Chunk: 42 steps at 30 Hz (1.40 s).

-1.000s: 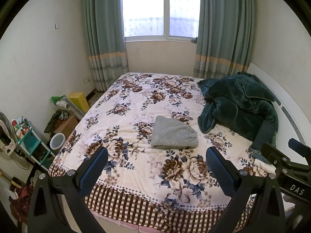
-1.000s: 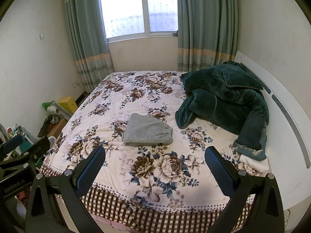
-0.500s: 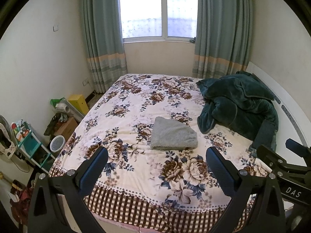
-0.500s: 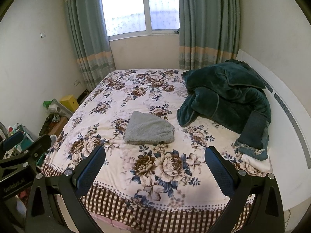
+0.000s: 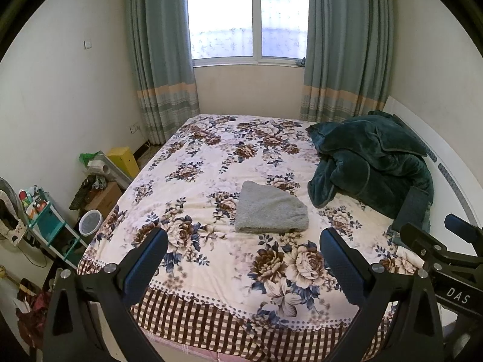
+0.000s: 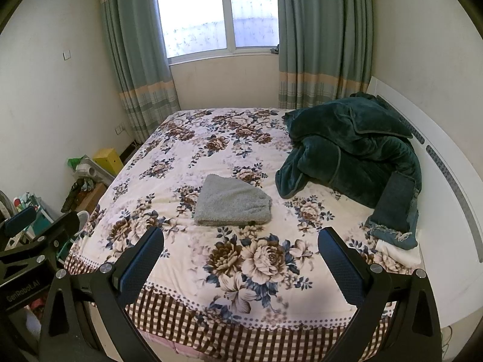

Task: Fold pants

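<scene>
The grey fuzzy pants (image 5: 270, 209) lie folded in a compact bundle near the middle of the floral bedspread (image 5: 226, 157); they also show in the right wrist view (image 6: 232, 202). My left gripper (image 5: 243, 259) is open and empty, held above the foot of the bed, well short of the pants. My right gripper (image 6: 240, 259) is open and empty, also back over the foot edge. The right gripper shows at the right edge of the left wrist view (image 5: 437, 253), and the left one at the left edge of the right wrist view (image 6: 33, 241).
A dark green blanket (image 6: 353, 150) is heaped at the right by the white headboard (image 6: 446, 163), with folded denim (image 6: 394, 211) in front of it. A bin (image 5: 90, 222), shelf (image 5: 45, 223) and boxes (image 5: 122, 160) stand on the floor at the left. Window and curtains lie behind.
Both grippers have drawn slightly back and up from the bed, so the bed and pants look a little farther away. The pants have not moved.
</scene>
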Each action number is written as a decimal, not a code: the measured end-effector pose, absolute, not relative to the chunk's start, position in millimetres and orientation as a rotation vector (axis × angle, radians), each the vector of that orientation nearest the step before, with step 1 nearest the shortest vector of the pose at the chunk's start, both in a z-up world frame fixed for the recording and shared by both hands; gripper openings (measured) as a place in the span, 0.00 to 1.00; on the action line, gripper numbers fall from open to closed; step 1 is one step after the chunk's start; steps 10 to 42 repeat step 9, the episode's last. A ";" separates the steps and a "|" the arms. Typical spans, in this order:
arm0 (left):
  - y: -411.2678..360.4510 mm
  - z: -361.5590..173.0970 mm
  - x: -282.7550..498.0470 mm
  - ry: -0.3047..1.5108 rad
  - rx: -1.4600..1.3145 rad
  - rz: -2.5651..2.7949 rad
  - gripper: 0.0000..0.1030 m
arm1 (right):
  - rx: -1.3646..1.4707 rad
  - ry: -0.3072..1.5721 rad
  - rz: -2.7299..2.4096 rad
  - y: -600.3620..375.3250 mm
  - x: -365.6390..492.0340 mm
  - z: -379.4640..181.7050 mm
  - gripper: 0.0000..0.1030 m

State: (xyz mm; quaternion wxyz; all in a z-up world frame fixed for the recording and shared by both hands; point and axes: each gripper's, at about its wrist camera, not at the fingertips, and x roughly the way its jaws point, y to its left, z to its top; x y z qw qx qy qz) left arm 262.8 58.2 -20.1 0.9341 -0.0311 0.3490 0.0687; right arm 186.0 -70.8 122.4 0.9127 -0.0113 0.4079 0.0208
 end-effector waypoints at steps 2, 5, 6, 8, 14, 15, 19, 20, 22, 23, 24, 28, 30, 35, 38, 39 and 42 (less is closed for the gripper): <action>58.5 -20.1 263.7 0.714 -0.064 0.139 1.00 | -0.026 0.841 0.043 -69.7 187.1 122.2 1.00; 59.1 -19.9 264.9 0.711 -0.063 0.138 1.00 | -0.024 0.840 0.040 -69.6 186.7 122.9 1.00; 59.6 -20.0 264.5 0.712 -0.062 0.135 1.00 | -0.024 0.839 0.038 -70.5 186.9 123.3 1.00; 60.1 -20.2 265.1 0.713 -0.063 0.133 1.00 | -0.021 0.840 0.038 -69.8 186.7 123.3 1.00; 60.4 -20.1 264.1 0.713 -0.067 0.134 1.00 | -0.023 0.840 0.038 -70.6 187.0 123.4 1.00; 60.4 -20.1 264.1 0.713 -0.067 0.134 1.00 | -0.023 0.840 0.038 -70.6 187.0 123.4 1.00; 60.4 -20.1 264.1 0.713 -0.067 0.134 1.00 | -0.023 0.840 0.038 -70.6 187.0 123.4 1.00; 60.4 -20.1 264.1 0.713 -0.067 0.134 1.00 | -0.023 0.840 0.038 -70.6 187.0 123.4 1.00; 60.4 -20.1 264.1 0.713 -0.067 0.134 1.00 | -0.023 0.840 0.038 -70.6 187.0 123.4 1.00; 60.4 -20.1 264.1 0.713 -0.067 0.134 1.00 | -0.023 0.840 0.038 -70.6 187.0 123.4 1.00; 60.4 -20.1 264.1 0.713 -0.067 0.134 1.00 | -0.023 0.840 0.038 -70.6 187.0 123.4 1.00; 60.4 -20.1 264.1 0.713 -0.067 0.134 1.00 | -0.023 0.840 0.038 -70.6 187.0 123.4 1.00; 60.4 -20.1 264.1 0.713 -0.067 0.134 1.00 | -0.023 0.840 0.038 -70.6 187.0 123.4 1.00; 60.4 -20.1 264.1 0.713 -0.067 0.134 1.00 | -0.023 0.840 0.038 -70.6 187.0 123.4 1.00; 60.4 -20.1 264.1 0.713 -0.067 0.134 1.00 | -0.023 0.840 0.038 -70.6 187.0 123.4 1.00; 60.4 -20.1 264.1 0.713 -0.067 0.134 1.00 | -0.023 0.840 0.038 -70.6 187.0 123.4 1.00; 60.4 -20.1 264.1 0.713 -0.067 0.134 1.00 | -0.023 0.840 0.038 -70.6 187.0 123.4 1.00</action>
